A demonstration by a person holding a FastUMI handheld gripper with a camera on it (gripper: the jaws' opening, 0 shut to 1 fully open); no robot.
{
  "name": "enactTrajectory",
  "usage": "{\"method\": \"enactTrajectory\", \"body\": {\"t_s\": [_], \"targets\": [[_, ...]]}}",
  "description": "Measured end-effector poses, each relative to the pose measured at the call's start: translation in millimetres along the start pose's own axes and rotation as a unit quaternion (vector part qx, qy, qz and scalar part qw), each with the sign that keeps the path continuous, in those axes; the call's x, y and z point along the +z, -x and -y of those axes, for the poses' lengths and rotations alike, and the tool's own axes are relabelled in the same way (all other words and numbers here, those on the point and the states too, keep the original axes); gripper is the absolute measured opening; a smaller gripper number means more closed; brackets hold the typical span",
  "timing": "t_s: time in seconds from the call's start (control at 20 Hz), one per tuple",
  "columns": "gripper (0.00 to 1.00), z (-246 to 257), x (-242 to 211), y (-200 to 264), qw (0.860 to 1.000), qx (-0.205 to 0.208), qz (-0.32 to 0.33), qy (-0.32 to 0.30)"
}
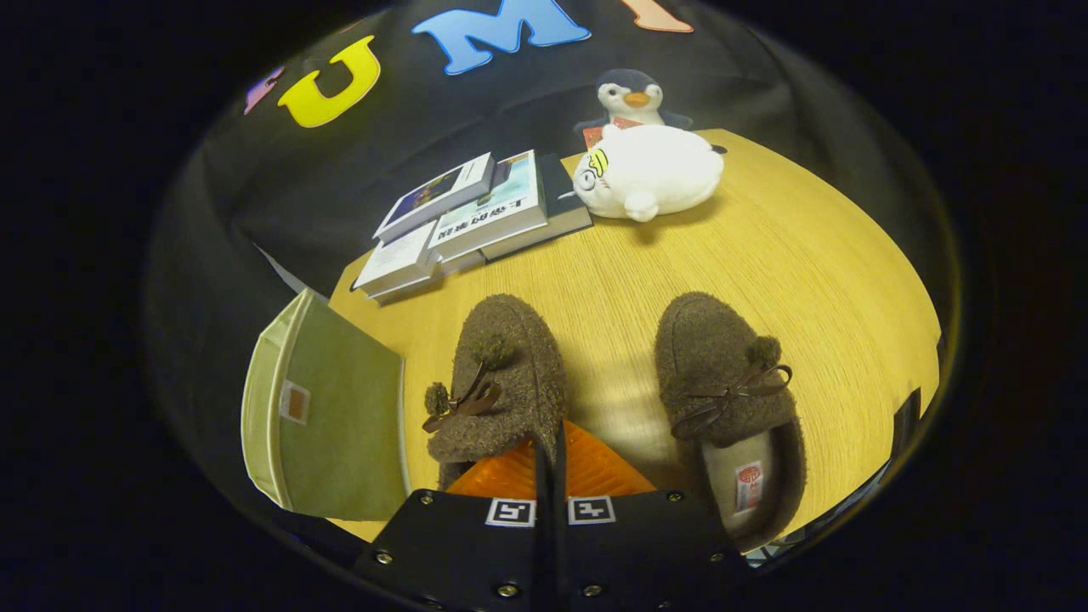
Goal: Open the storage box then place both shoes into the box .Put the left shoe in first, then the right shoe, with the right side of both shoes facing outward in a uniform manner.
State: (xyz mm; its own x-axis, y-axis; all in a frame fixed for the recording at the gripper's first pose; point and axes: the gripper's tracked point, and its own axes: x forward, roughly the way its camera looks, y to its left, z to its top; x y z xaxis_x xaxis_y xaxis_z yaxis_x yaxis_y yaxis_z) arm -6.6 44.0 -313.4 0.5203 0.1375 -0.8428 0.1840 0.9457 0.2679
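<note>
Gripper (550, 446) fingers pressed together, empty; olive-green fabric storage box (340, 416) sits at nine o'clock, beside the fuzzy brown left slipper (501, 382).

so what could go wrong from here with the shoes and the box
1. The tool is closed with nothing between its fingers, resting at the left shoe; a push could shove it toward the table edge.
2. The storage box beside it looks still shut, so picking up a shoe now would skip the opening step.

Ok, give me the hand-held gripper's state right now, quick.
Hand-held gripper: fingers shut together, holding nothing, tips at the heel end of the left shoe.
</note>
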Motion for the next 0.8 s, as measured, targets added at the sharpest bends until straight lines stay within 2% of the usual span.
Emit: {"method": "enactTrajectory", "body": {"t_s": [0.3,0.8], "targets": [[0.00,-47,19,27,1.000,0.017,0.018,-0.002],[0.00,-158,41,58,0.996,0.082,0.034,-0.008]]}}
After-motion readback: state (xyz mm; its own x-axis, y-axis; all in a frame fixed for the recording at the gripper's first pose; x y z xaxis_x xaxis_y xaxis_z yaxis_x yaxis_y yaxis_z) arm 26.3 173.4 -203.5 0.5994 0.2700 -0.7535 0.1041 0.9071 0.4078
